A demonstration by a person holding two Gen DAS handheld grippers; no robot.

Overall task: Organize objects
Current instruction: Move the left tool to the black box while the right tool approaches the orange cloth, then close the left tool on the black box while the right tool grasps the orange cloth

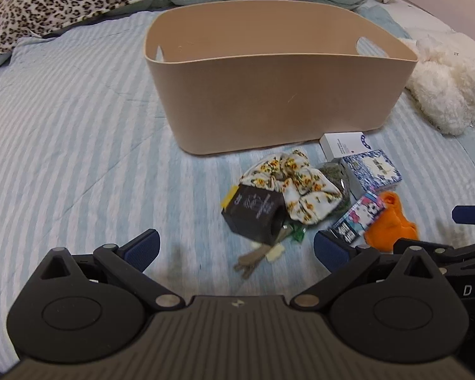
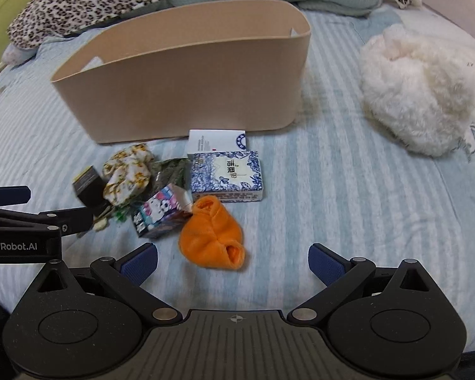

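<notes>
Objects lay in a small heap on the striped blue bedspread (image 2: pixel 332 190), just in front of the big tan plastic bin (image 2: pixel 180 95). Both the left gripper (image 1: pixel 236 248) and the right gripper (image 2: pixel 232 261) were wide open and held nothing. Nearest was the soft orange sock (image 2: pixel 212 237), just ahead of the right gripper, a little left.

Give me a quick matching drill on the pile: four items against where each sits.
Items:
1. orange sock
2. bin
3. black box
4. plush

Places:
A. far right, apart from the pile
B. left edge of the pile
C. behind the pile
D. nearest the right gripper

Pairs: 1-D, 2-C, 3-B, 4-A
</notes>
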